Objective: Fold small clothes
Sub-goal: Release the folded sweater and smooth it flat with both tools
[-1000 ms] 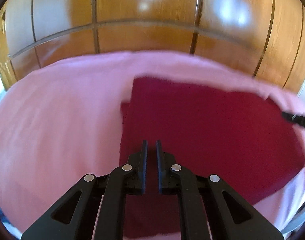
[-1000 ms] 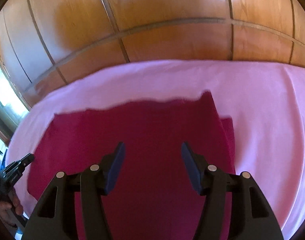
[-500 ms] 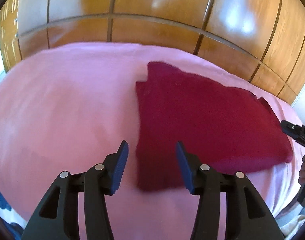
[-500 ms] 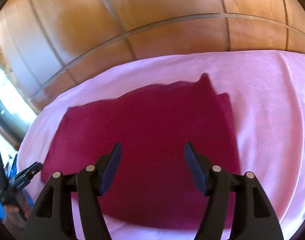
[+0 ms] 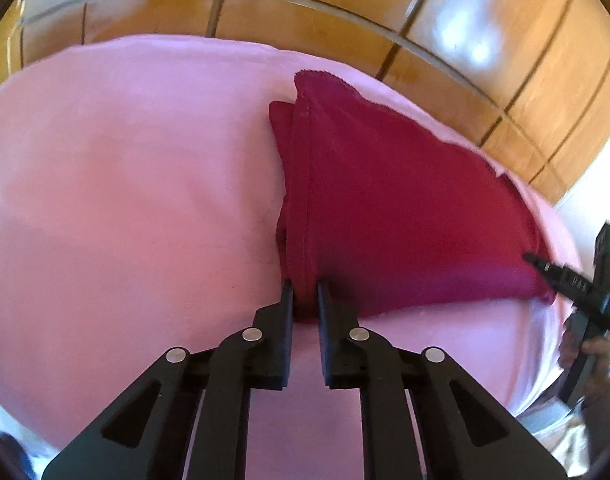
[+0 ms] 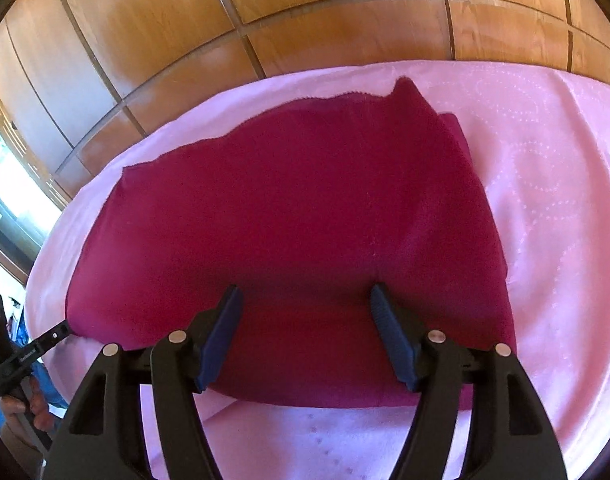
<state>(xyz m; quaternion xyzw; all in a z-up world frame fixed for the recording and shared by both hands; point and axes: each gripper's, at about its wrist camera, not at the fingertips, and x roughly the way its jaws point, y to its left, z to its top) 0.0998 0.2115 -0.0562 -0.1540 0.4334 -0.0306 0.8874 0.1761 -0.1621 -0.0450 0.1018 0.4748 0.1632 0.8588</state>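
A dark red folded cloth [image 5: 405, 208] lies on a pink sheet [image 5: 125, 200]. My left gripper [image 5: 304, 292] is shut on the cloth's near left corner, with a fold of fabric pinched between its black fingers. In the right wrist view the same cloth [image 6: 297, 208] fills the middle. My right gripper [image 6: 305, 300] is open, its blue-padded fingers [image 6: 225, 320] spread just above the cloth's near edge, holding nothing. The right gripper's tip also shows in the left wrist view [image 5: 545, 268] at the cloth's near right corner.
A glossy wooden panelled wall [image 6: 305, 20] rises right behind the pink sheet's far edge. The sheet [image 6: 545, 180] extends wide to the right of the cloth. The left gripper's tip shows at the left edge [image 6: 45, 340] of the right wrist view.
My left gripper opened, then moved down to the cloth's near left corner and closed on it. My right gripper stayed open and moved closer over the cloth's near edge.
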